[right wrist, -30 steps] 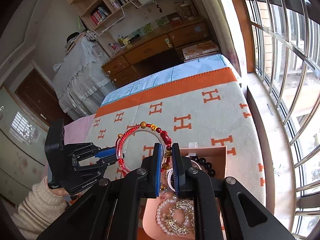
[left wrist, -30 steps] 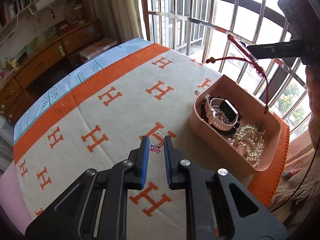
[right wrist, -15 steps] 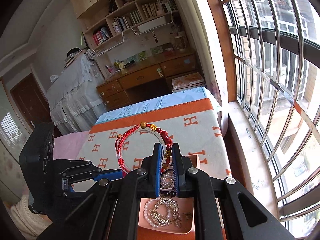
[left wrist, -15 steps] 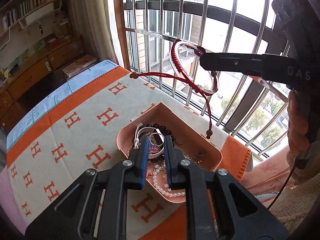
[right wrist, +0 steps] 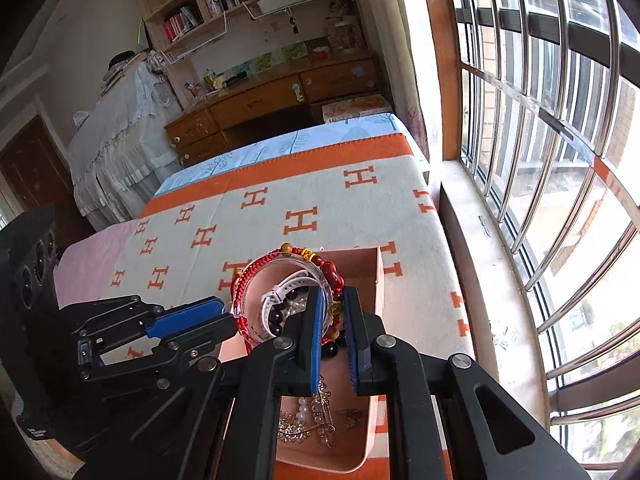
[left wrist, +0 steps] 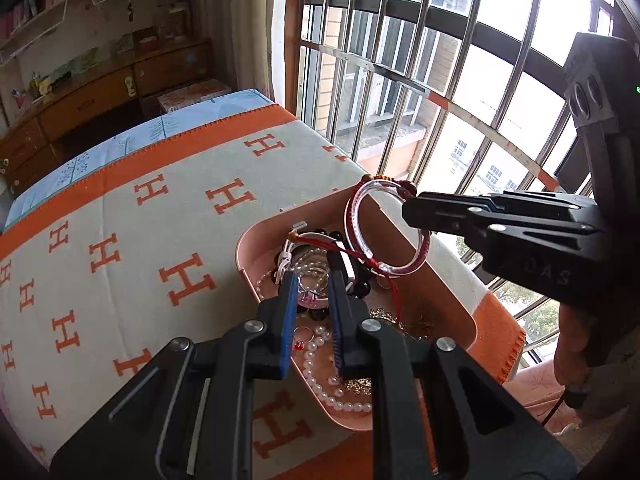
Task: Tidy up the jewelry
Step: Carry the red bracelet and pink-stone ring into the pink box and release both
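Left gripper (left wrist: 314, 280): hangs over the pink tray, pointing down into it; its jaws are opening, with a small silver ring between the blue pads
Ring (left wrist: 313, 294): thin silver band with a pink stone at its lower edge, sitting between the left tips just above the heap of jewelry; whether the pads still press it cannot be told for sure, though it looks loose
Right gripper (right wrist: 333, 300): jaws together, clamped on the side of a bangle, above the tray's far half
Bangle (right wrist: 256, 322): clear ring bound with a red braided cord and strung with red and amber beads, held upright over the tray; in the left wrist view (left wrist: 360, 216) a red cord trails down from it toward the jewelry
Pink tray (left wrist: 448, 296): shallow, rounded corners, resting on the blanket near the window edge of the table
Tray contents: a white watch strap (right wrist: 286, 282), dark bead bracelet (right wrist: 280, 312), pearl strand (left wrist: 320, 390) and gold pieces (right wrist: 308, 420), piled together and touching
Blanket (left wrist: 160, 240): cream with orange H marks and an orange border, spread under the tray
Window bars (right wrist: 540, 140): metal grille just beside the table
Person: 1 hand (left wrist: 572, 356) grips the right tool's handle at the edge of the left wrist view
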The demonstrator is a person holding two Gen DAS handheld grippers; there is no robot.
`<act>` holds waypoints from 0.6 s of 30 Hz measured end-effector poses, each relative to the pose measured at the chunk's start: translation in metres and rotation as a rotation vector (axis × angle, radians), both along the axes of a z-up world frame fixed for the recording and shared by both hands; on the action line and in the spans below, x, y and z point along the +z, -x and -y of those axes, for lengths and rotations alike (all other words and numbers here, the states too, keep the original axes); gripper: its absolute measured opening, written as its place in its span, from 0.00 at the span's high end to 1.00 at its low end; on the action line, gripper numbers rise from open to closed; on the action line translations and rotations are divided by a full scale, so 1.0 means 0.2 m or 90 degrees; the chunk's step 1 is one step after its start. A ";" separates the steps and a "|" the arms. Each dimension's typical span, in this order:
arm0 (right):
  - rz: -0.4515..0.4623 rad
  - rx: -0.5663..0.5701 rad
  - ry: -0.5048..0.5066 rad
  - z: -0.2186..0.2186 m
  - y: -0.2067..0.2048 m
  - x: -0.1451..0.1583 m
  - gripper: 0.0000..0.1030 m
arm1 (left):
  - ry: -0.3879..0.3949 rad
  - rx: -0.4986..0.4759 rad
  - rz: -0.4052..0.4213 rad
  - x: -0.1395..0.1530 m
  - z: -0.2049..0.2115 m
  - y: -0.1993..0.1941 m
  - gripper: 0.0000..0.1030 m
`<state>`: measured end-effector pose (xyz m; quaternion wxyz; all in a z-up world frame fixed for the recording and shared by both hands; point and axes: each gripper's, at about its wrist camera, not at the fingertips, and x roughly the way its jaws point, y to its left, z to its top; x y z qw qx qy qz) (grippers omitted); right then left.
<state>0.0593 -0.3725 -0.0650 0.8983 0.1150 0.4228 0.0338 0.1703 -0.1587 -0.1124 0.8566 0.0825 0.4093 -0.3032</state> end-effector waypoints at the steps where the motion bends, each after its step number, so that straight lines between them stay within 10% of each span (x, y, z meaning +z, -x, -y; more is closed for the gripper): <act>1: -0.012 0.006 0.004 -0.02 -0.03 -0.04 0.90 | 0.000 0.007 -0.001 -0.01 -0.02 0.00 0.78; 3: -0.036 0.021 0.017 -0.05 -0.07 -0.11 0.90 | 0.001 0.031 0.003 -0.02 -0.05 0.01 0.31; 5: -0.047 0.025 0.029 -0.09 -0.09 -0.17 0.86 | 0.014 0.054 0.017 -0.01 -0.11 0.03 0.16; 10: -0.040 0.021 0.023 -0.12 -0.12 -0.23 0.67 | 0.011 0.081 0.015 0.00 -0.20 0.05 0.16; 18: -0.042 0.005 0.015 -0.17 -0.05 -0.25 0.67 | 0.015 0.098 -0.017 -0.05 -0.28 0.11 0.16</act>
